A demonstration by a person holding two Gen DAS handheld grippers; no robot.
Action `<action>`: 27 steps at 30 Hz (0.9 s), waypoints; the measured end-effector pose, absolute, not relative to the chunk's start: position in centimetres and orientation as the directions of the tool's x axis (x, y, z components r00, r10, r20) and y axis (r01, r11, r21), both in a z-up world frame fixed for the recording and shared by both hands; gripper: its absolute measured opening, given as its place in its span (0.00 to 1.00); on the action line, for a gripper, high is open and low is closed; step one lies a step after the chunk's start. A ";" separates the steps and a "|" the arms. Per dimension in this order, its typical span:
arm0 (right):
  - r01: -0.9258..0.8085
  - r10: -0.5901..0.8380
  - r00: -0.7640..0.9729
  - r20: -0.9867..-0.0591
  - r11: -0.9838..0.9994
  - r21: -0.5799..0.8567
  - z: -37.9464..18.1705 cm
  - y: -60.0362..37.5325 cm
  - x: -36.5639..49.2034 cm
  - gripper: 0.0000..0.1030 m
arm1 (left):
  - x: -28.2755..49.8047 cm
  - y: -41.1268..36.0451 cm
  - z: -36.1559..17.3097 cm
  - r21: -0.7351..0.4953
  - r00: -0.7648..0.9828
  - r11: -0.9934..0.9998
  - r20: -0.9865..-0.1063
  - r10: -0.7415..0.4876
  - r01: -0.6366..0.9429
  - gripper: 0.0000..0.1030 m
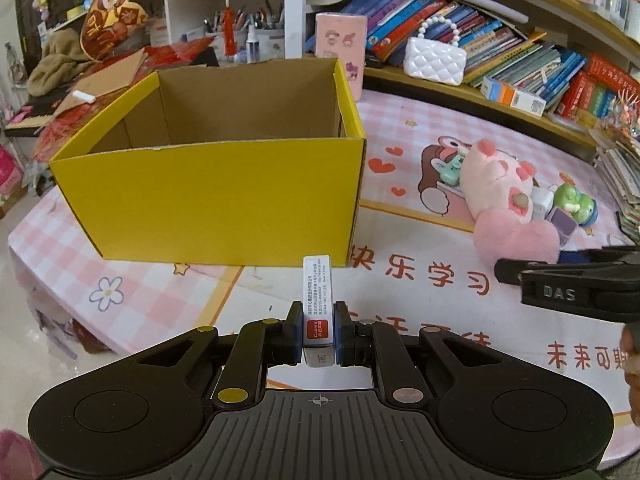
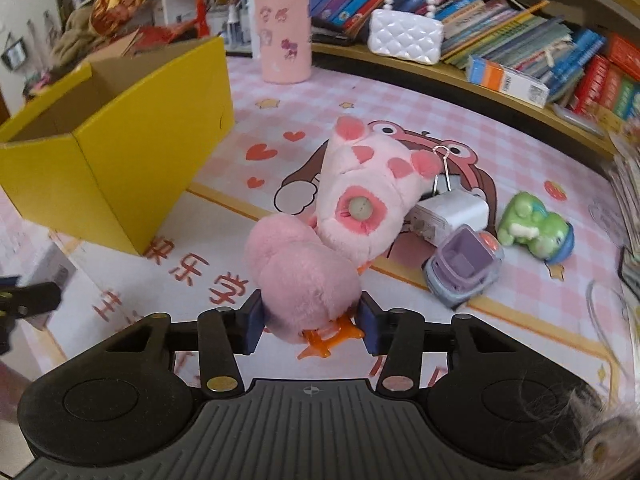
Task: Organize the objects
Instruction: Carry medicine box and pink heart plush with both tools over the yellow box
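- Left gripper: closed on a small white carton with a red label; the pads clamp its two long side faces, so the carton stands upright and projects forward between the fingers
- Carton position: raised off the worktop, in front of the near wall of the yellow box and below its rim; judged to be carried toward the open top, which calls for a lift before release
- Yellow box: open, plain cardboard inside, no contents visible from this angle; it stands on the pink printed worktop cover and is the likely collection point for the loose items
- Right gripper: fingers set wide on either side of the lower end of the pink plush toy; the pads are close to the fur, but firm contact cannot be confirmed, so the grasp is judged not yet complete
- Plush toy: lies on the worktop, well apart from the box, its head resting against a white charger block; gripping the narrow lower end avoids the bulky head
- Remaining items near the plush: a purple toy car and a green figure, both on the worktop
- Risk: soft fur may slip under a light pinch
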State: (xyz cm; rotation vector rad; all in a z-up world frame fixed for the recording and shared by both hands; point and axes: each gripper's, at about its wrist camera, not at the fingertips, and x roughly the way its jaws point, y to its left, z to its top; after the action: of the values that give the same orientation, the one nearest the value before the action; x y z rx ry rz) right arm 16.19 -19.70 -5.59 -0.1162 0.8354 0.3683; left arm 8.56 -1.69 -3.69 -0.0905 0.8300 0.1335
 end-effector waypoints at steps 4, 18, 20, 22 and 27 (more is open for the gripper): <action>-0.326 0.277 0.620 -0.734 0.942 0.080 -4.3 -19.1 14.4 0.43 | 8.2 -0.8 -3.3 -0.042 0.683 0.992 -0.728 0.049 -0.117 0.13; -0.334 0.318 0.616 -0.721 0.934 0.126 -2.4 -11.8 7.6 0.43 | 3.6 5.3 -2.4 -0.040 0.697 0.998 -0.717 0.006 -0.050 0.13; -0.338 0.318 0.617 -0.720 0.933 0.122 -2.4 -10.8 6.8 0.43 | 2.9 6.2 -2.4 -0.040 0.698 0.998 -0.716 0.006 -0.049 0.13; -0.338 0.318 0.617 -0.720 0.933 0.123 -2.5 -9.9 5.9 0.43 | 2.2 7.1 -2.3 -0.037 0.699 0.998 -0.715 0.006 -0.047 0.13; -0.334 0.321 0.614 -0.721 0.933 0.132 -2.6 -8.0 4.4 0.43 | 0.7 9.1 -2.3 -0.033 0.702 0.998 -0.712 0.008 -0.046 0.13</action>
State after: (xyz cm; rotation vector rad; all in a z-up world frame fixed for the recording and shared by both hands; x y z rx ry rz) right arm 4.37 -7.97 -2.64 -0.0160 0.8271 0.3775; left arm 0.69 9.09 -2.29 -0.0498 0.7915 0.0301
